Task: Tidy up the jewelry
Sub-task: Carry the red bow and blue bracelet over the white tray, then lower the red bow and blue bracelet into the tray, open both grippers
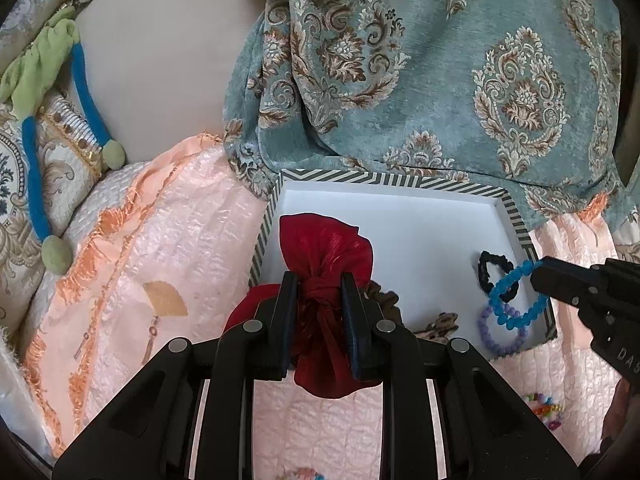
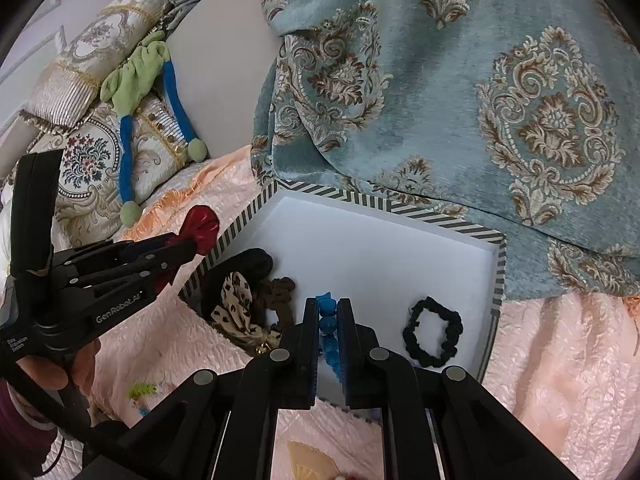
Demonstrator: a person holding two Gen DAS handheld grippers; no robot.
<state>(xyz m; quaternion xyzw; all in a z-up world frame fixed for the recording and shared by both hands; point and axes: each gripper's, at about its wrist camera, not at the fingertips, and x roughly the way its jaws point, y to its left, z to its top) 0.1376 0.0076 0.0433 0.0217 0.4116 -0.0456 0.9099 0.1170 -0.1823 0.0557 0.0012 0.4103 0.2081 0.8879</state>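
A white tray with a striped rim (image 1: 400,179) (image 2: 392,208) lies on a pink bedspread. My left gripper (image 1: 320,286) is shut on a red fabric scrunchie (image 1: 326,248) at the knot, over the tray's left edge; it shows at the left of the right wrist view (image 2: 202,224). My right gripper (image 2: 328,312) is shut on a blue beaded bracelet (image 2: 328,316) (image 1: 516,300) above the tray's near part. In the tray lie a black scrunchie (image 2: 434,332) (image 1: 494,274), a purple beaded bracelet (image 1: 500,334), a leopard-print scrunchie (image 2: 236,308) and a brown one (image 2: 278,294).
A teal patterned fabric (image 1: 460,80) drapes behind the tray. Patterned cushions (image 2: 92,152) and a green-and-blue soft toy (image 2: 136,72) lie at the left. Small coloured beads (image 1: 546,410) lie on the pink bedspread (image 1: 160,280) near the tray.
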